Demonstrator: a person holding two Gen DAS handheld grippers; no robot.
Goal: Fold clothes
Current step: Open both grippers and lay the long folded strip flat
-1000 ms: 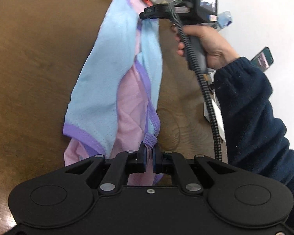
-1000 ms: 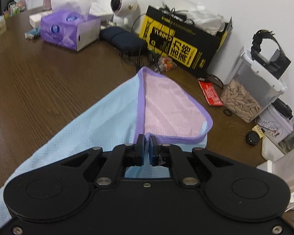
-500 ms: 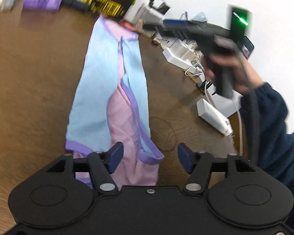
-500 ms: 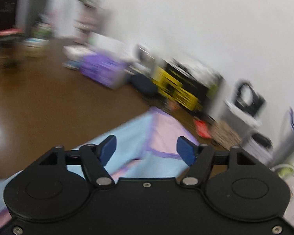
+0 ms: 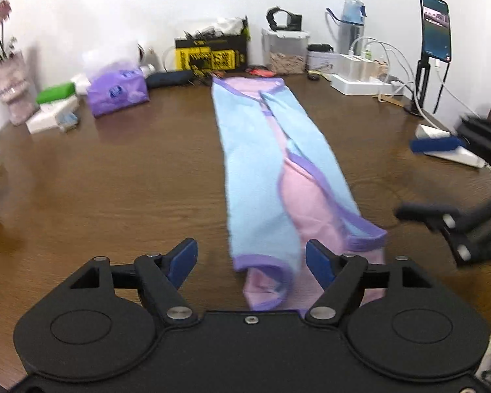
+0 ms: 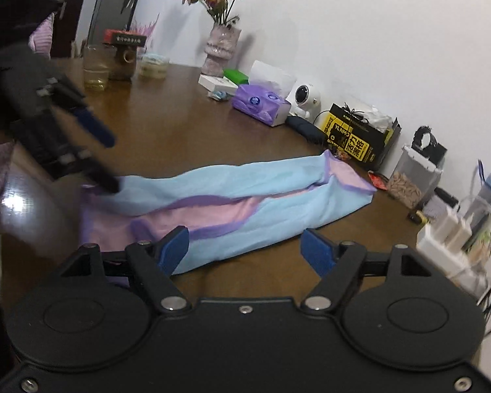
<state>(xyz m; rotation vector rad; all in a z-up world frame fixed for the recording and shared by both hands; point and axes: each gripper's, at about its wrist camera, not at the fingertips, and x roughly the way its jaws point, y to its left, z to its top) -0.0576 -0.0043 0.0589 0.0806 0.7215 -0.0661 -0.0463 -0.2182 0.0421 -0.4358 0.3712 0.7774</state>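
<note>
1. The left gripper (image 5: 251, 263) has its 2 blue fingers (image 5: 183, 260) spread wide and holds nothing; the near end of the garment (image 5: 262, 177) lies on the table between and just beyond them.
2. The right gripper (image 6: 244, 252) is likewise spread apart and empty, hanging above the long side of the garment (image 6: 232, 193), with bare table (image 6: 167, 131) under its right fingertip.
3. In the left view the right gripper shows blurred at 3 o'clock, beside the cloth and not touching it. In the right view the left gripper shows blurred at 9 o'clock, over the cloth's near end; whether it touches there I cannot tell.
4. The garment is a light-blue piece with purple trim and pink inside. It lies flat as 1 long narrow strip running from 6 o'clock toward 12 o'clock in the left view, both long sides turned in over the middle, a pink gap showing between them.
5. As a judgement: the lengthwise fold lies made, since the strip is narrow with both edges in. What seems left is shortening it end to end; the near end is rumpled and may want smoothing.
6. Clutter lines the wall at 12 o'clock: tissue box (image 5: 118, 90), yellow-black bag (image 5: 211, 54), power strip (image 5: 360, 83).
</note>
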